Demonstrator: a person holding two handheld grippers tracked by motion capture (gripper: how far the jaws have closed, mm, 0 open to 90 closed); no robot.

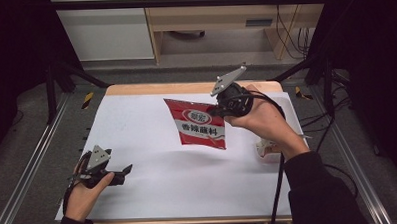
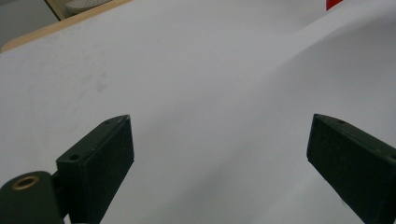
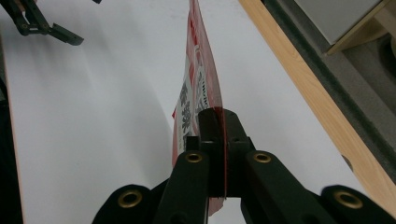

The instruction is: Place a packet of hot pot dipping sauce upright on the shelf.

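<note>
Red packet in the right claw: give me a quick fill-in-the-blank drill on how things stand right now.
1. The right claw is shut on the edge of the ____ packet.
2. The packet hangs ____ the white sheet, not resting on it.
3. The left claw has its jaws ____, with nothing between them.

Missing words: red; above; open

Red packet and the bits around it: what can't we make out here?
- red packet: small print, high view, too small.
- Its back face: right gripper view, seen edge-on.
- Pale object by the right sleeve: high view, half hidden by the forearm.
- Packet again: left gripper view, cut off by the top edge.
</note>
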